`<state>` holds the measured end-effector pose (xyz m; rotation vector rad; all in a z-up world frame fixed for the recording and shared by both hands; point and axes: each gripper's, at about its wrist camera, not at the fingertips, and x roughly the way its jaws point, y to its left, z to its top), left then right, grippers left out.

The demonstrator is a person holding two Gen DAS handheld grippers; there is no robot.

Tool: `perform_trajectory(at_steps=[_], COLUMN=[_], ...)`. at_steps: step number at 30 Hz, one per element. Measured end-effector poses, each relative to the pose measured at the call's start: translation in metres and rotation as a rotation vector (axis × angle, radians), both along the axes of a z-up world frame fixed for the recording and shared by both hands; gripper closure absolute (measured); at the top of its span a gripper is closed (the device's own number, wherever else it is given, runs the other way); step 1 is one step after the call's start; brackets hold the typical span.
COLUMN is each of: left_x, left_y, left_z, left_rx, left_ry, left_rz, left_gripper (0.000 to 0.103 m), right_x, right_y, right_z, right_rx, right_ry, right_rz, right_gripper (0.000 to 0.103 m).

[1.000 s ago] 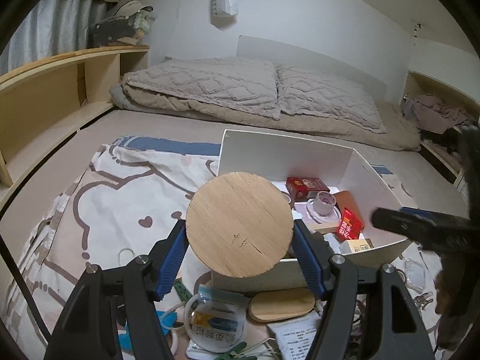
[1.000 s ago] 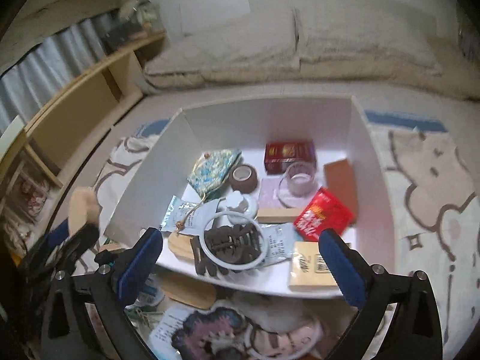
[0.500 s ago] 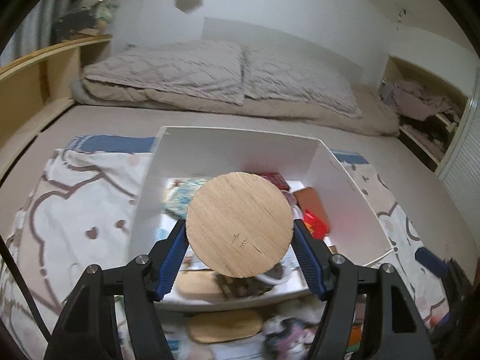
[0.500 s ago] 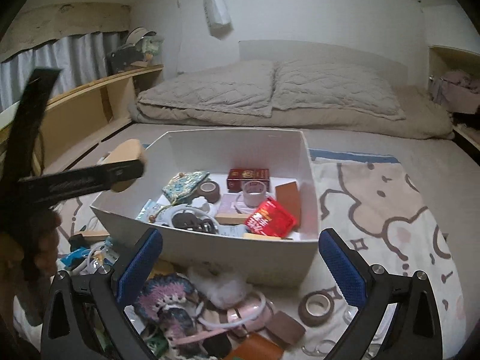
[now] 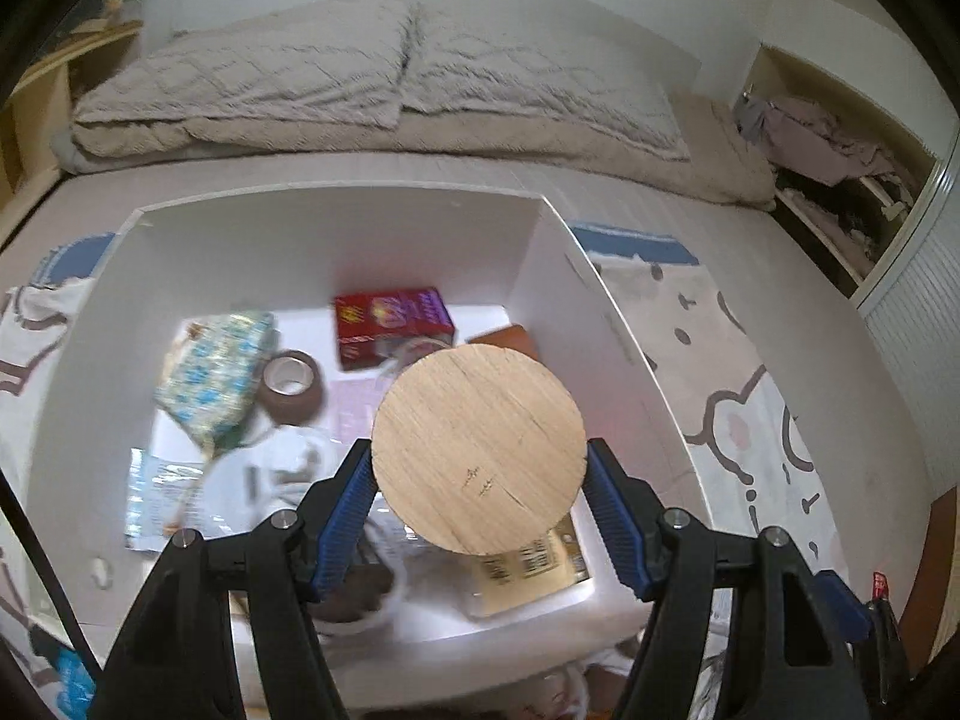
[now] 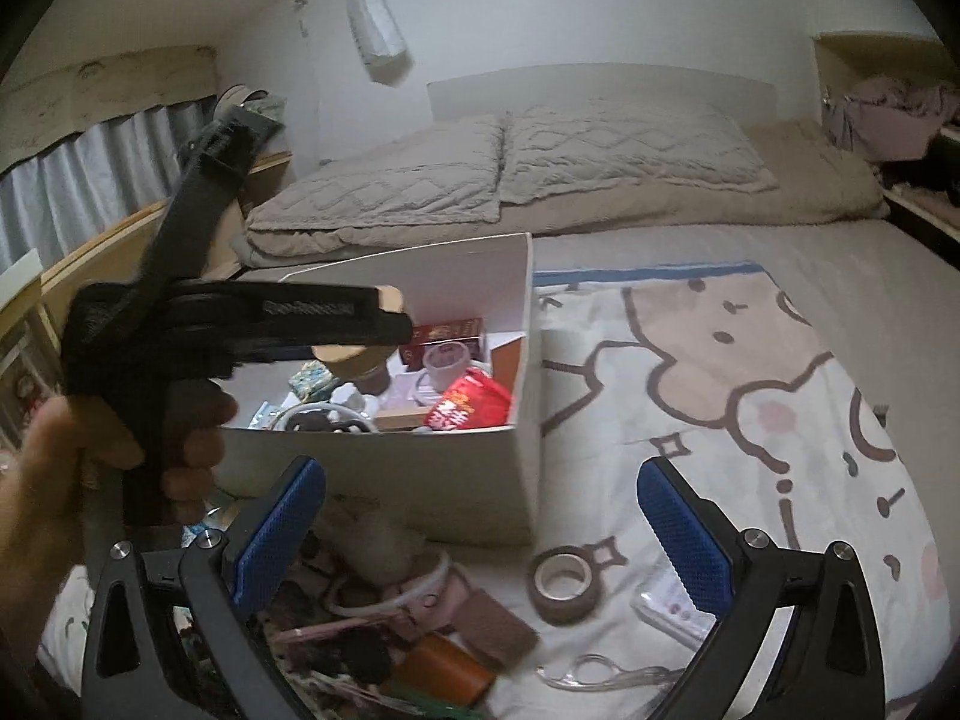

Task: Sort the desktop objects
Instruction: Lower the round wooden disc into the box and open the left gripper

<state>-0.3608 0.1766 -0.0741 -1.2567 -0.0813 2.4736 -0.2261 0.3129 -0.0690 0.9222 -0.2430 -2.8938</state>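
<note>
My left gripper (image 5: pixel 478 489) is shut on a round wooden disc (image 5: pixel 478 450), clamped by its rim between the blue pads and held flat over the white box (image 5: pixel 336 222). The box holds a red carton (image 5: pixel 393 324), a floral pouch (image 5: pixel 213 372), a brown tape roll (image 5: pixel 292 387) and several other items. In the right wrist view, the same left gripper (image 6: pixel 384 324), in a person's hand (image 6: pixel 42 480), reaches over the box's (image 6: pixel 420 468) rim with the disc (image 6: pixel 345 354) edge-on. My right gripper (image 6: pixel 480 534) stands open and holds nothing, low in front of the box.
Loose items lie on the cartoon-print blanket (image 6: pixel 750 372) before the box: a tape roll (image 6: pixel 564 585), a brown pad (image 6: pixel 495 630), an orange case (image 6: pixel 441 669), a clear packet (image 6: pixel 675 606), pink rings (image 6: pixel 390 594). Pillows (image 6: pixel 510 168) lie behind; wooden shelves (image 6: pixel 96 252) stand to the left.
The left gripper carried the wooden disc from the box's near-left corner to above its inside, tilting down. The right gripper pulled back and swung right, so the box now sits left of centre.
</note>
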Motion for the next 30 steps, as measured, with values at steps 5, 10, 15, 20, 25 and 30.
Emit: perform_trajectory(at_steps=[5,10,15,20,25,30], left_x=[-0.005,-0.007,-0.007,-0.005,-0.005,-0.004], left_y=[0.023,0.031,0.031,0.030,0.028,0.024], left_z=[-0.022,-0.033,-0.043,-0.047,-0.048,-0.048], left_rx=[-0.034,-0.064,-0.067,-0.076,-0.091,-0.110], left_ry=[-0.061,-0.087,-0.131,-0.147,-0.153,-0.142], left_rz=[-0.010,-0.004,0.014,0.036,0.057,0.081], left_gripper=[0.034,0.034,0.034,0.034,0.032,0.013], right_x=[0.004,0.005,0.004,0.004,0.004,0.004], right_y=[0.017,0.027,0.033,0.035,0.034,0.034], right_z=[0.000,-0.002,-0.002,-0.005,-0.006,-0.006], right_rx=[-0.020,-0.041,-0.064,-0.066,-0.068,-0.066], right_ry=[0.007,0.003,-0.002,-0.016,-0.021,-0.024], right_rz=[-0.020,-0.035,-0.046,-0.049,-0.047,-0.050], right_gripper=[0.000,0.000,0.000,0.000,0.000,0.000])
